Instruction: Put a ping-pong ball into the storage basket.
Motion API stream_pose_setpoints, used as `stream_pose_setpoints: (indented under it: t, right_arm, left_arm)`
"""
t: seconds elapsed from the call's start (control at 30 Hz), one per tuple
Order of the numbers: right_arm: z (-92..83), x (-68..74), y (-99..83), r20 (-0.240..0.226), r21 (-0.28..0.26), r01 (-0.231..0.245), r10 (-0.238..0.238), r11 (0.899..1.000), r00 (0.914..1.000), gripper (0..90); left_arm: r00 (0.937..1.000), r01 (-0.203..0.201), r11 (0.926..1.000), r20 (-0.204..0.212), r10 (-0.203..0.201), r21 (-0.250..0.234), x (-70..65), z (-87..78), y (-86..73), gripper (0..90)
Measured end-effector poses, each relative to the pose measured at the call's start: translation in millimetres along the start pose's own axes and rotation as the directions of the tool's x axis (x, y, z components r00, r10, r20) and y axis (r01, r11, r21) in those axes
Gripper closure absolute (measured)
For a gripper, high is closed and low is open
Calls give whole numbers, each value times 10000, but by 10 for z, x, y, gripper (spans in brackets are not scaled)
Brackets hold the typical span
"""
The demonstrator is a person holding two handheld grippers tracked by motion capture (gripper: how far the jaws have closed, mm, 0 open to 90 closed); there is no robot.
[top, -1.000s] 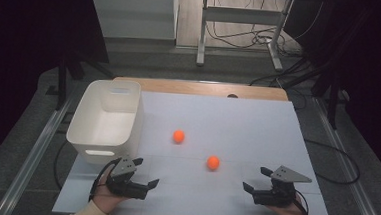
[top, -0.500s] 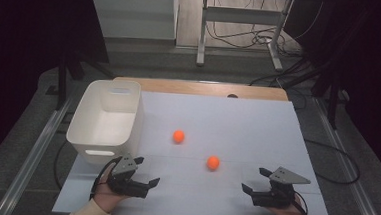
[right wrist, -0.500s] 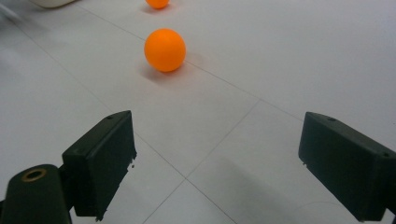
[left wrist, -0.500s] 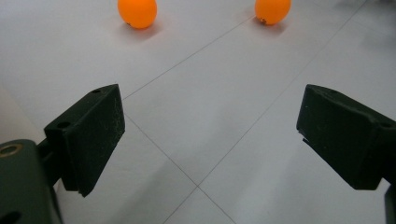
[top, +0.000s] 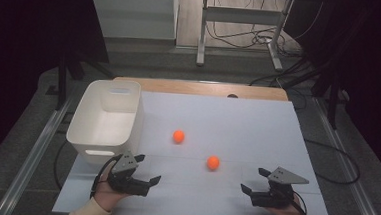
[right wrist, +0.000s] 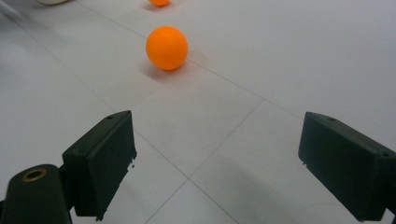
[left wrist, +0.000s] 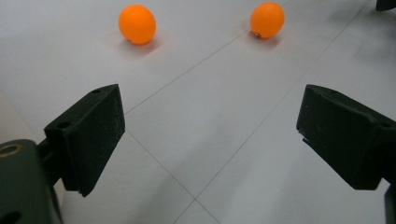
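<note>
**Both grippers wide open, low over the sheet; two orange balls loose ahead of them**

Left gripper (top: pixel 147 171): jaws spread wide, nothing between them. Its own view shows bare white sheet in the gap, faint seam lines crossing under it. Held in a hand with a cream sleeve at the near-left edge of the table, pointing forward and to the right.

Right gripper (top: pixel 254 180): jaws also spread wide and empty. Grey three-cornered plate on top. Held at the near-right edge, pointing left and forward toward the middle of the sheet.

Nearer orange ball (top: pixel 213 162): rests on the white sheet (top: pixel 257 126), between the two grippers but farther up the table, closer to the right one. In the right gripper view it sits ahead of the gap, left of centre, apart from both jaws.

Farther orange ball (top: pixel 178 136): also on the sheet, beyond and left of the first, well apart from it. Untouched. Left gripper view shows both balls ahead, each with a small shadow.

White bin (top: pixel 106 120): stands upright at the left side of the sheet, just beyond the left gripper. Nothing visible inside.

Wooden table edge (top: pixel 199 88) shows past the far side of the sheet.
</note>
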State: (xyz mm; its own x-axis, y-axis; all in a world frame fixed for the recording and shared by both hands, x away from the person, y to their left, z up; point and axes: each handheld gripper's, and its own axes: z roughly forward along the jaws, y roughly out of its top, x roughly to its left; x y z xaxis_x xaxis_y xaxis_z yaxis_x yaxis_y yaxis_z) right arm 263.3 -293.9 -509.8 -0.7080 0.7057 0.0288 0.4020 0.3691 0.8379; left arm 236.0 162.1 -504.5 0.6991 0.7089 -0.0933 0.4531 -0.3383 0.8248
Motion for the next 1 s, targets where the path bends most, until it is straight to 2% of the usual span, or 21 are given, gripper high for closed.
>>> stream_pose_setpoints:
  t: [1.0]
  right_arm:
    - [16,6,-2,100,77,63,-64,10000,9999,114]
  left_arm:
    - [9995,-307,9995,10,307,-59,-102,26,262,91]
